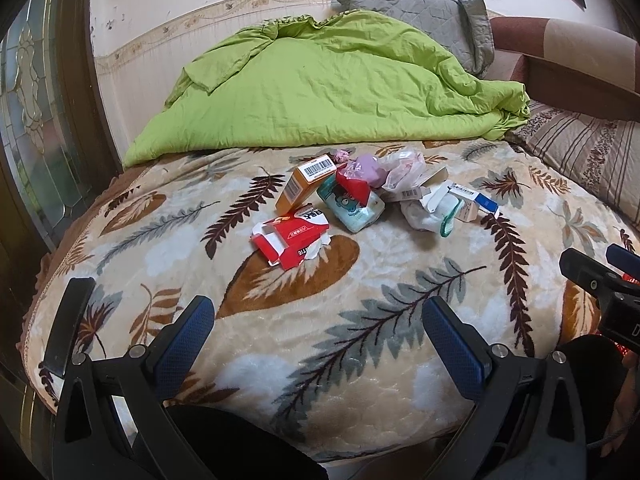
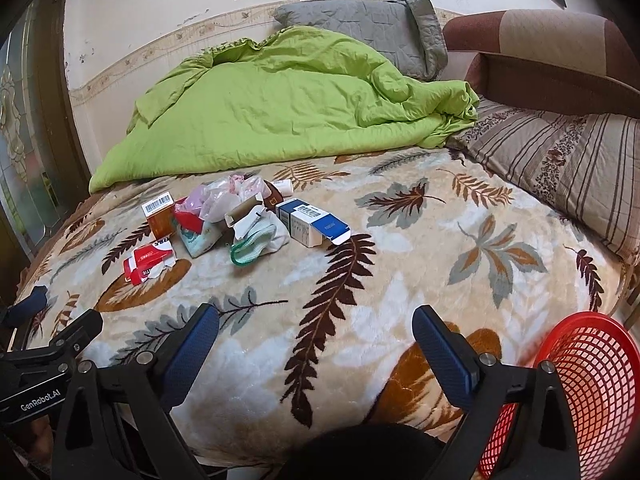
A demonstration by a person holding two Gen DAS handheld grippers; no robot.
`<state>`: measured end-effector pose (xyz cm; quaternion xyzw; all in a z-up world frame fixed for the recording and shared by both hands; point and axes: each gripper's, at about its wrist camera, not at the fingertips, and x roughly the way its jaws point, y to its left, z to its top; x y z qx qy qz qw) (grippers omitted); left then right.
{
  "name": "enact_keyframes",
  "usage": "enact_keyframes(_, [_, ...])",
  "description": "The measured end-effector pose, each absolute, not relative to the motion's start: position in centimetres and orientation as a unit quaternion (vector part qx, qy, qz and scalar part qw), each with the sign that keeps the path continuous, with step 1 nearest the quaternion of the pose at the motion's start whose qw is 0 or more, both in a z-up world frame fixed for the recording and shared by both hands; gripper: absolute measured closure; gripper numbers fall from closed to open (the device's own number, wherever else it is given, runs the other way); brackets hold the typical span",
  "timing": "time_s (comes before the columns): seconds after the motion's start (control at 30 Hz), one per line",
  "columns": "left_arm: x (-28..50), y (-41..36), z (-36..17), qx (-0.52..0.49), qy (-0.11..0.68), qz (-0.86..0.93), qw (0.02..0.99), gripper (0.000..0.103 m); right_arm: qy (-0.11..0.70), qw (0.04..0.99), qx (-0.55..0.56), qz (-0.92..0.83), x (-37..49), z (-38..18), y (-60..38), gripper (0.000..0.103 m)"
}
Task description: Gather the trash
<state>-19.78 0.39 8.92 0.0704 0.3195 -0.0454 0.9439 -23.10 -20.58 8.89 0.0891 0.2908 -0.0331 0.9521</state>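
Note:
A heap of trash lies mid-bed on the leaf-patterned blanket (image 1: 320,300): a torn red carton (image 1: 290,238), an orange box (image 1: 304,184), a teal tissue pack (image 1: 354,208), a clear plastic bag (image 1: 402,170), crumpled white paper (image 1: 428,214) and a blue-white box (image 1: 474,202). In the right wrist view the same heap shows the red carton (image 2: 150,262), the orange box (image 2: 160,216) and the blue-white box (image 2: 312,222). My left gripper (image 1: 318,330) is open, near the bed's front edge, well short of the heap. My right gripper (image 2: 316,338) is open and empty too. A red mesh basket (image 2: 580,392) stands at its right.
A rumpled green quilt (image 1: 328,84) and a grey pillow (image 1: 416,12) lie behind the trash. A striped pillow (image 2: 560,160) and a brown headboard (image 2: 540,48) are on the right. A glazed wooden door (image 1: 36,120) stands at left. The other gripper (image 1: 600,292) shows at right.

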Motion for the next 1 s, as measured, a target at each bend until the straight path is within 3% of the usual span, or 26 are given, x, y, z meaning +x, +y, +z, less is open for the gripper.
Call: enact_keyframes(1.0, [-20.4,3.0,10.9,0.024,0.302,-0.049,0.952,0.000,0.284,0.955,0.077,-0.024,-25.0,12.1,-19.1,0.004])
